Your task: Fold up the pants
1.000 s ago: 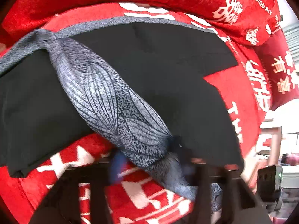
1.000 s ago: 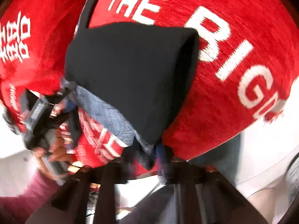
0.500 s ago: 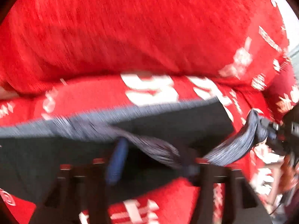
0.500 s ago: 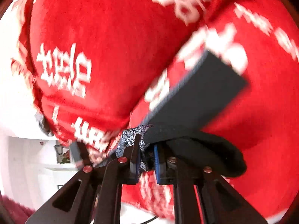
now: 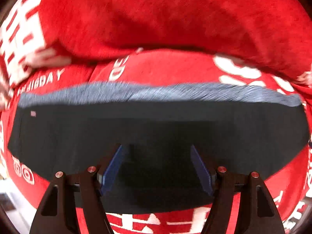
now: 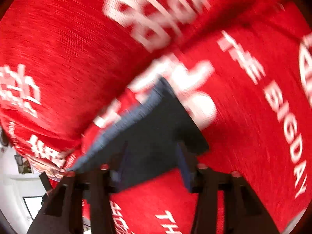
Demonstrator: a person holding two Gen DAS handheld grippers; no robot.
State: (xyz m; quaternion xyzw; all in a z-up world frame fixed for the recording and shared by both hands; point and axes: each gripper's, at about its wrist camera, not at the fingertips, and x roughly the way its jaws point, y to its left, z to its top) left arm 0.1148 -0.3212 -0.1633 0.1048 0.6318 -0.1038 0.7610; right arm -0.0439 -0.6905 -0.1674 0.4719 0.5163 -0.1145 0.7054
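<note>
The pants point(image 5: 156, 128) lie flat on the red blanket as a wide black folded slab with a grey patterned band point(image 5: 156, 92) along the far edge. My left gripper point(image 5: 156, 165) is open, its blue pads point(image 5: 112, 167) spread just above the near part of the black fabric, holding nothing. In the right wrist view the pants point(image 6: 156, 128) show as a black corner with a grey edge point(image 6: 124, 124). My right gripper point(image 6: 154, 163) is open over that corner, empty. Both views are motion-blurred.
A red blanket with white lettering point(image 5: 156, 68) covers the surface under the pants and rises in a thick fold point(image 5: 165, 15) behind them. The same blanket point(image 6: 263, 101) fills the right wrist view. A white room wall point(image 6: 11, 185) shows at lower left there.
Both grippers have opened and let go of the grey waistband. The pants, held bunched and lifted a second ago, now lie flat and folded on the blanket.
</note>
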